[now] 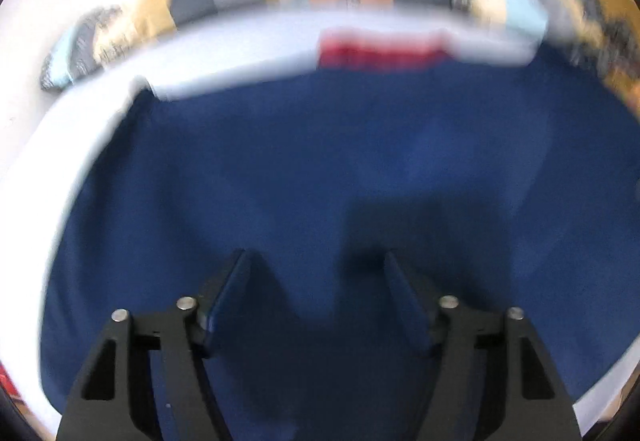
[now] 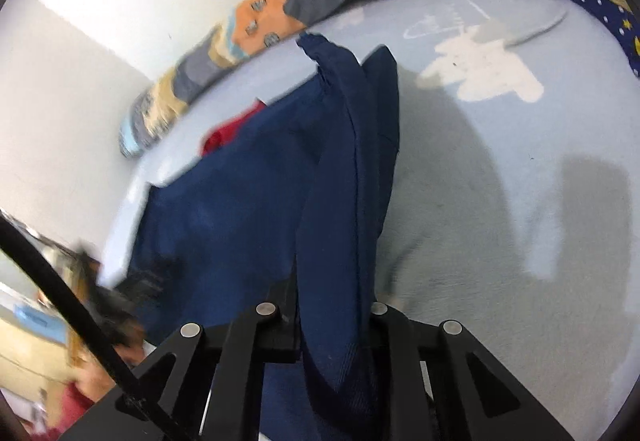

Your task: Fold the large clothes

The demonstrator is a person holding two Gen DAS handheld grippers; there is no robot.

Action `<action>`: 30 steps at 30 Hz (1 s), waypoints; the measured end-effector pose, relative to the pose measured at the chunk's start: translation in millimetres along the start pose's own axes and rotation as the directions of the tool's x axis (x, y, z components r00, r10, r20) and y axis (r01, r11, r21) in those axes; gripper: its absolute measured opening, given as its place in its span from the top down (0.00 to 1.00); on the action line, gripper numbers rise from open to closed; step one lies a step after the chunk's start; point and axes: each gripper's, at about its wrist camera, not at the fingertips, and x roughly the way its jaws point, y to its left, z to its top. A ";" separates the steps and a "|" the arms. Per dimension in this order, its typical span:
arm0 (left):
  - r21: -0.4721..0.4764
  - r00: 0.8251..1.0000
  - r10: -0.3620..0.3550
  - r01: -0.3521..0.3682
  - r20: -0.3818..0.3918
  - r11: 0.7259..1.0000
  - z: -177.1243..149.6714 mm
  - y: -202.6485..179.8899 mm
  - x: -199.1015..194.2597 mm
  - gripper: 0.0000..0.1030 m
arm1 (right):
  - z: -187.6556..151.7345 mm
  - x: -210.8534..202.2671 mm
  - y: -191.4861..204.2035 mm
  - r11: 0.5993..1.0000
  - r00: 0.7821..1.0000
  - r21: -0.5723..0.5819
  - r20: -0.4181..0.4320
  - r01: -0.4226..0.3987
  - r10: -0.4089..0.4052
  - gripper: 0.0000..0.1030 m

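No legible text, label or number appears in either view; small dark markings on the orange patch of the patchwork quilt [image 2: 260,21] and faint white lines on the bedsheet [image 2: 448,23] stay unreadable.

One large navy-blue fabric garment [image 2: 248,201] at the claw, one red cloth item [image 2: 224,133] beyond it, one long patchwork bolster [image 2: 280,21] farthest off.

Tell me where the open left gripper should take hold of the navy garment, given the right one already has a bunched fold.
Judging by its pose, take the navy garment at its far left corner, by the red cloth. Come down from above, so the left gripper straddles that edge. Beneath it the cloth lies flat, with no ridge to pinch, while the right gripper holds the opposite side up.
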 end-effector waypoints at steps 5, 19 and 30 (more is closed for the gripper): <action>-0.018 1.000 -0.008 0.008 0.015 1.000 -1.1 4.2 -5.2 0.32 | 2.9 -17.6 43.6 0.989 0.988 0.035 0.073 -0.141 0.138 0.87; -0.286 0.991 -0.025 0.062 0.130 0.956 0.7 112.0 -63.7 0.32 | 3.3 6.6 186.3 0.956 0.959 0.095 0.086 -0.276 0.269 0.87; -0.489 0.978 0.043 0.064 0.205 0.870 -30.0 227.9 -112.8 0.32 | -18.9 101.7 285.1 0.968 0.975 0.119 0.030 -0.223 0.221 0.87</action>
